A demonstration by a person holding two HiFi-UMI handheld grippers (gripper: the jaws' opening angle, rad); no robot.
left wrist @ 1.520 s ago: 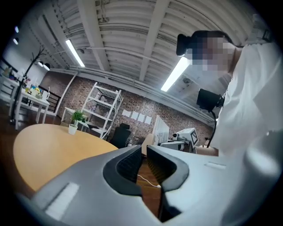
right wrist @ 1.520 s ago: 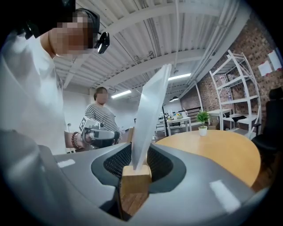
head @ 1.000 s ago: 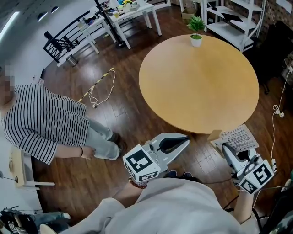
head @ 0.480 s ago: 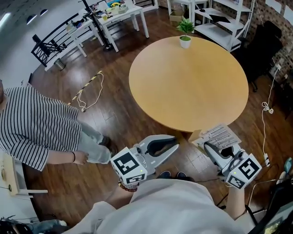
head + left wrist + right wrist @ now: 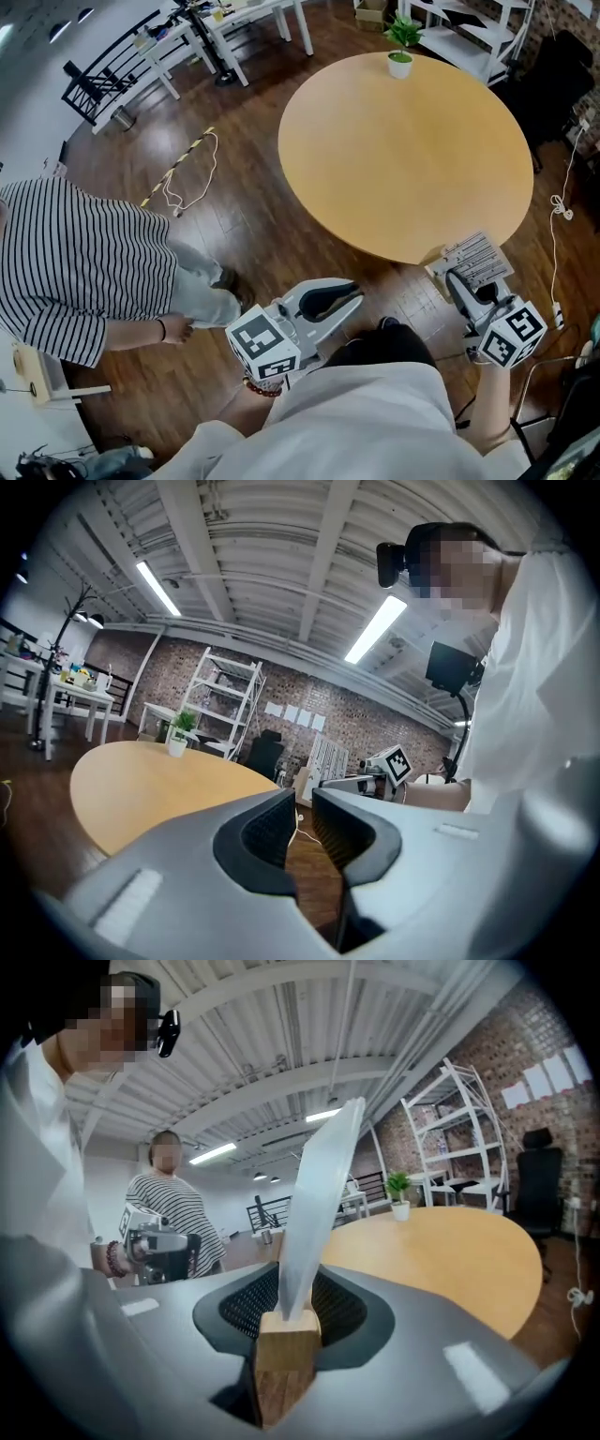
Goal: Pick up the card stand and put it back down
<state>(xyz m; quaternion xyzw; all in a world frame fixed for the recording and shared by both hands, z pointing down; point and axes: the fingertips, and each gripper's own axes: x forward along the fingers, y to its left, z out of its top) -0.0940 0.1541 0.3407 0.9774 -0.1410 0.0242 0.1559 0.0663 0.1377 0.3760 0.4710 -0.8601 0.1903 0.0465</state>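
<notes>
The card stand is a small wooden block (image 5: 284, 1354) with a pale card (image 5: 319, 1213) standing up out of its slot. My right gripper (image 5: 286, 1321) is shut on the block. In the head view the stand (image 5: 473, 258) hangs above the floor, just off the near edge of the round table (image 5: 412, 141), in my right gripper (image 5: 459, 281). My left gripper (image 5: 352, 292) is held low over the floor in front of me. Its jaws (image 5: 305, 808) stand almost together with nothing between them.
A small potted plant (image 5: 401, 47) stands at the table's far edge. A person in a striped shirt (image 5: 84, 262) is at the left. A cord (image 5: 192, 183) lies on the wood floor, and a second cable (image 5: 562, 206) at the right. White shelving (image 5: 469, 28) stands beyond the table.
The head view has swung a little. The right gripper keeps its hold on the card stand near the table's edge. The left gripper stays where it was.
</notes>
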